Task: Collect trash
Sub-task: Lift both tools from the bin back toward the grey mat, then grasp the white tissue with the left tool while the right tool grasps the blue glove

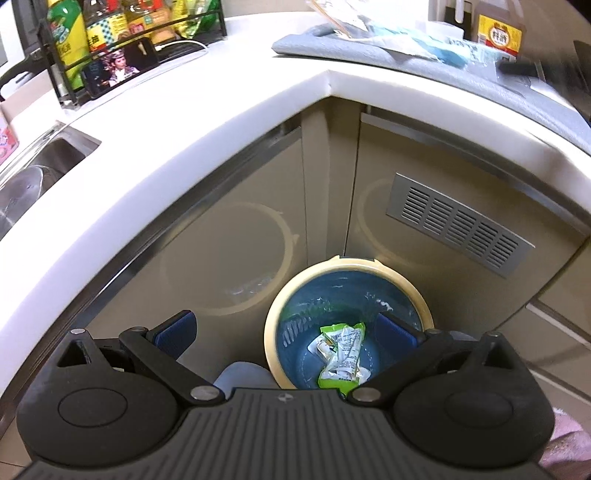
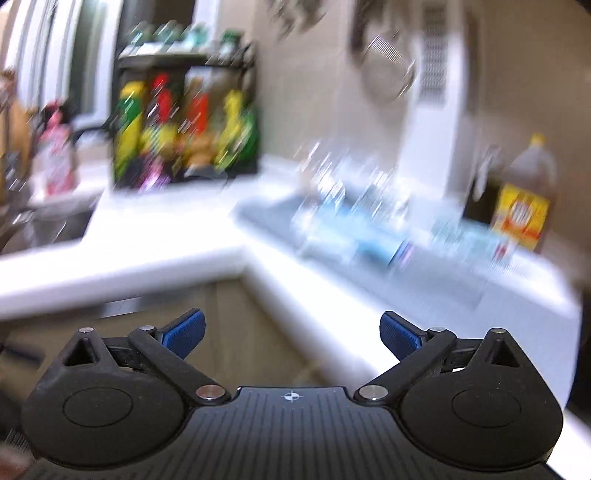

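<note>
A round trash bin (image 1: 273,317) with a cream rim and a blue liner stands on the floor in the cabinet corner. A crumpled green and white wrapper (image 1: 341,349) lies inside it. My left gripper (image 1: 286,332) hangs above the bin, open, with nothing between its blue pads. On the grey mat (image 1: 524,92) on the counter lie blue and clear plastic wrappers (image 1: 399,33). The right wrist view is blurred; my right gripper (image 2: 291,332) is open and empty in front of the counter edge, with the blurred wrappers (image 2: 354,229) on the mat beyond it.
A black rack of bottles (image 1: 122,40) stands at the back left, with a phone (image 1: 122,68) leaning on it. A steel sink (image 1: 40,166) is at the left. A brown bottle with a yellow label (image 2: 524,206) stands by the mat. A vent grille (image 1: 458,221) is on the cabinet door.
</note>
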A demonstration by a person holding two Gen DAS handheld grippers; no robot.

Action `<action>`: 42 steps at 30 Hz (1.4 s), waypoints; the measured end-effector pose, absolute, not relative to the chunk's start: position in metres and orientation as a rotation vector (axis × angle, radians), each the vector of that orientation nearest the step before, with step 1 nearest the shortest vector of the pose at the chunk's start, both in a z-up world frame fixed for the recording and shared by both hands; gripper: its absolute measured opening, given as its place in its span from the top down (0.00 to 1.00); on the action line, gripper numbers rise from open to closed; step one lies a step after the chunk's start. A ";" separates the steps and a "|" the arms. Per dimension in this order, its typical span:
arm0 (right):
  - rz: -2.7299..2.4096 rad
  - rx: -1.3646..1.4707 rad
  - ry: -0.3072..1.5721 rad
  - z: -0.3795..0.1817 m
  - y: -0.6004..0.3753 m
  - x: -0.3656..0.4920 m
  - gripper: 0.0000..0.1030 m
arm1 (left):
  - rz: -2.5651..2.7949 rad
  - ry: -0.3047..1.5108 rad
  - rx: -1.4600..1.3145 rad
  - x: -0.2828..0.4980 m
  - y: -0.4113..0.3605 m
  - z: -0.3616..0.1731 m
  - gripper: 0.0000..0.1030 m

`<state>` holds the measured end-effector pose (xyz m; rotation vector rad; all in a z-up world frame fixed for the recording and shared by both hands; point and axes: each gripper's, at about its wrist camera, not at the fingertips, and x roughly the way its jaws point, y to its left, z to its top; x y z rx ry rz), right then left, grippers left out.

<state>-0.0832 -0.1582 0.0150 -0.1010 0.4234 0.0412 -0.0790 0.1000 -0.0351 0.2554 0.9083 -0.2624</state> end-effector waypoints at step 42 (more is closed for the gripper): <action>-0.038 0.331 0.212 -0.002 -0.352 0.048 0.67 | -0.384 0.930 0.053 0.180 -0.103 0.051 0.00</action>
